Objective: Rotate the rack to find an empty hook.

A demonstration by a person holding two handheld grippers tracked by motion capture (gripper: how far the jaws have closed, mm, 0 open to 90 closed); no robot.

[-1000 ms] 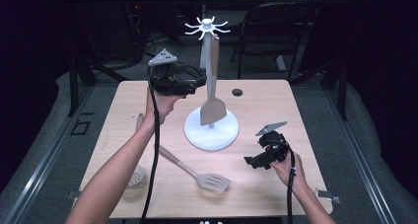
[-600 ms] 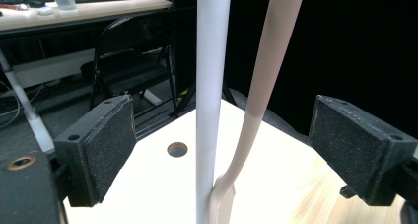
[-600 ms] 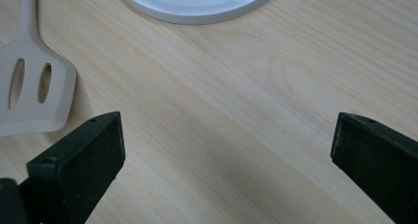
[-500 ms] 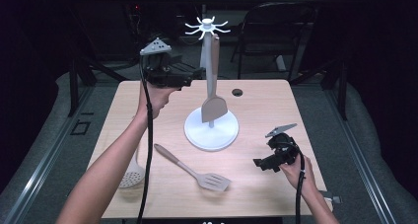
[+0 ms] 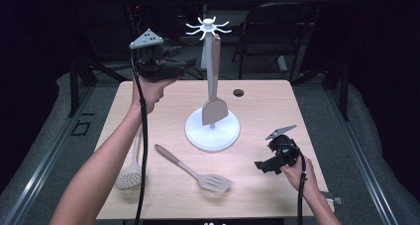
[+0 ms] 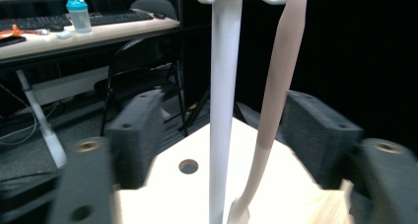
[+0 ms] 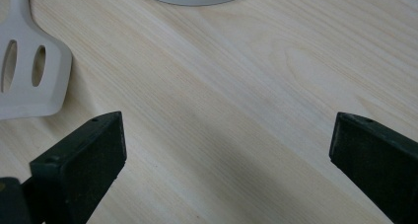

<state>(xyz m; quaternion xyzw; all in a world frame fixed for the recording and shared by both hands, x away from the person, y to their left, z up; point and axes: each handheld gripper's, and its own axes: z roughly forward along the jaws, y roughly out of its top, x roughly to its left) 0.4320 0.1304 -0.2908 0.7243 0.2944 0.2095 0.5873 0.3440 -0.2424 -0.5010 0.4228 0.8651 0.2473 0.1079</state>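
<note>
A white utensil rack stands mid-table, its pole rising to a ring of hooks. A beige turner hangs from one hook, its handle beside the pole. My left gripper is held high, left of the pole. Its jaws have just been closing, with nothing between them, and the pole and handle stand beyond their tips. My right gripper hovers low over the table's front right, jaws wide apart above bare wood.
A slotted spatula lies at the front middle, its head just left of the right gripper. A skimmer spoon lies front left, partly under the left forearm. A cable hole sits at the table's back. A chair stands behind.
My left hand has risen and drawn back to the left, away from the rack. The turner stays hanging on its hook. The right gripper has shifted slightly right.
</note>
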